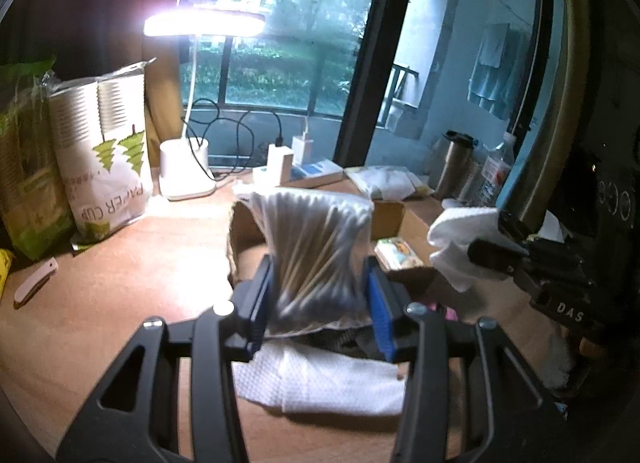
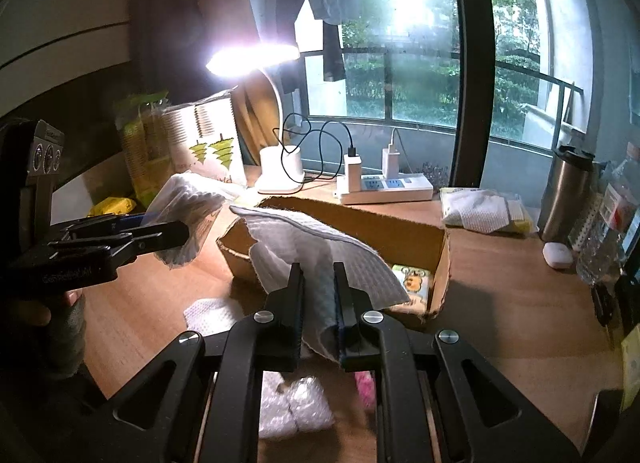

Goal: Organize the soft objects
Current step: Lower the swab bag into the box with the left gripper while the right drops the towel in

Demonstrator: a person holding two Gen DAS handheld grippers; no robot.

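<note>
My left gripper (image 1: 318, 295) is shut on a clear bag of cotton swabs (image 1: 316, 247), held up in front of an open cardboard box (image 1: 384, 215). The right wrist view shows that bag (image 2: 188, 203) and the left gripper (image 2: 176, 233) at the left. My right gripper (image 2: 319, 295) is shut on a white textured cloth (image 2: 320, 247), held above the near edge of the box (image 2: 360, 223). The left wrist view shows that cloth (image 1: 460, 239) at the right. A small printed tissue pack (image 2: 414, 283) lies inside the box. Another white cloth (image 1: 320, 379) lies on the desk below my left gripper.
A lit desk lamp (image 1: 186, 167), paper cup sleeves (image 1: 108, 159) and green packs stand at the back left. A power strip (image 2: 384, 187) with chargers, a steel flask (image 2: 564, 195), a water bottle (image 2: 608, 231) and a packet of cloths (image 2: 484, 211) line the back and right.
</note>
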